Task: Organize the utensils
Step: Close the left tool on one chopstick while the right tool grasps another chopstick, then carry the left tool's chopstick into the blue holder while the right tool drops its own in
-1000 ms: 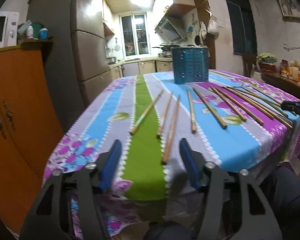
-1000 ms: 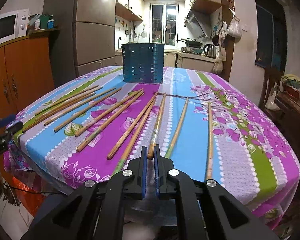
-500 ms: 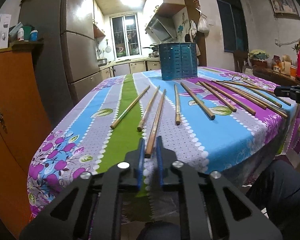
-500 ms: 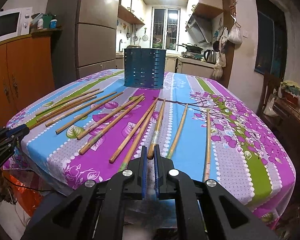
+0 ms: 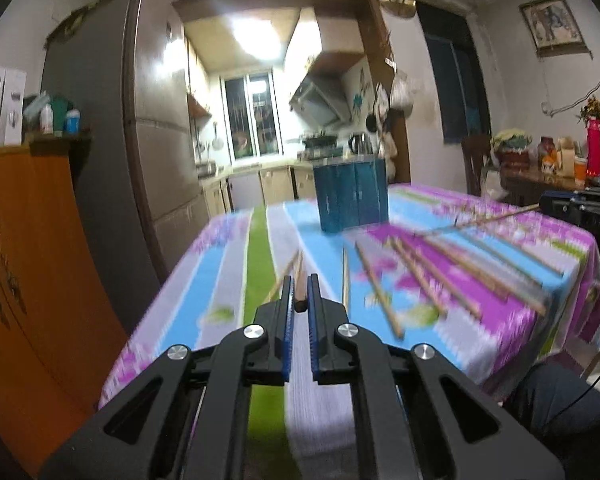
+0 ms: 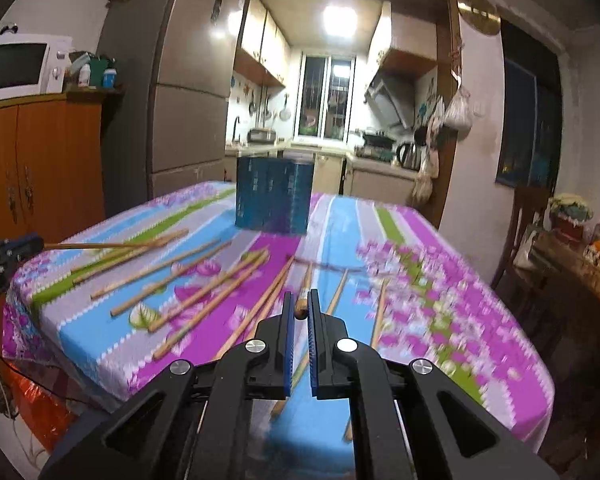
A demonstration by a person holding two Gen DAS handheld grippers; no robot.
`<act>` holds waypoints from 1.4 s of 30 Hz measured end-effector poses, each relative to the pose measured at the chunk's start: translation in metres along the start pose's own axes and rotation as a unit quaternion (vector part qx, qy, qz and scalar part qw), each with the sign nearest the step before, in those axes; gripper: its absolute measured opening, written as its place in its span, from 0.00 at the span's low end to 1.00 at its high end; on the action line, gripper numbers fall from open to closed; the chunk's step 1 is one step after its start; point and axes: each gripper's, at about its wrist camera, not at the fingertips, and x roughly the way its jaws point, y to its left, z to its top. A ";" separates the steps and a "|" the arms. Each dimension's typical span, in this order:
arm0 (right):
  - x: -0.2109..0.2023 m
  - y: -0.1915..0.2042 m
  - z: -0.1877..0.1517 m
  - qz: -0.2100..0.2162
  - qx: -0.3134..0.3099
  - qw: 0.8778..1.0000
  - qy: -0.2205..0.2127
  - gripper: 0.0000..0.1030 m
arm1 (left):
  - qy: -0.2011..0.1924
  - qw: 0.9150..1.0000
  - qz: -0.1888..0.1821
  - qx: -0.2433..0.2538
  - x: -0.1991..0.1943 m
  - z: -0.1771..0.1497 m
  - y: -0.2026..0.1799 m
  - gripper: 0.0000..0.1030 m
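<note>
Several wooden chopsticks (image 5: 416, 280) lie spread over the striped floral tablecloth (image 5: 228, 280). At the table's far end stands a blue perforated utensil holder (image 5: 352, 200) (image 6: 274, 196). My left gripper (image 5: 299, 280) is shut on the near end of one chopstick (image 5: 299, 268), raised off the cloth and pointing toward the holder. My right gripper (image 6: 300, 296) is shut on the end of another chopstick (image 6: 301, 309), also lifted. Each gripper shows at the edge of the other's view with its stick jutting out over the table: the right gripper (image 5: 572, 208), the left gripper (image 6: 8, 256).
An orange cabinet (image 5: 24, 264) with a microwave (image 6: 20, 66) on it and a tall fridge (image 5: 112, 152) stand left of the table. A cluttered side table (image 5: 548, 184) and a chair (image 6: 520, 232) stand to the right. A person's leg (image 5: 560, 400) is at the table's near edge.
My left gripper went from open to shut on a chopstick. Both grippers then rose, lifting their chopsticks off the cloth, and the view tilted up toward the holder.
</note>
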 end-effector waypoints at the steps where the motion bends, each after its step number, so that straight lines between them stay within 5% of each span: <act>1: -0.001 -0.001 0.005 0.001 -0.003 1.000 -0.006 0.07 | -0.009 1.000 -0.001 -0.001 0.000 0.007 0.000 0.05; 12: 0.015 -0.018 0.091 0.038 -0.056 0.995 -0.073 0.07 | -0.092 0.996 -0.014 0.004 0.036 0.103 -0.003 0.05; 24: 0.050 -0.055 0.193 0.107 -0.038 0.991 -0.076 0.07 | -0.090 0.995 -0.048 0.011 0.090 0.178 -0.023 0.05; 42: 0.113 -0.071 0.308 0.133 -0.008 0.982 -0.131 0.07 | -0.096 0.993 -0.061 0.002 0.120 0.269 -0.022 0.05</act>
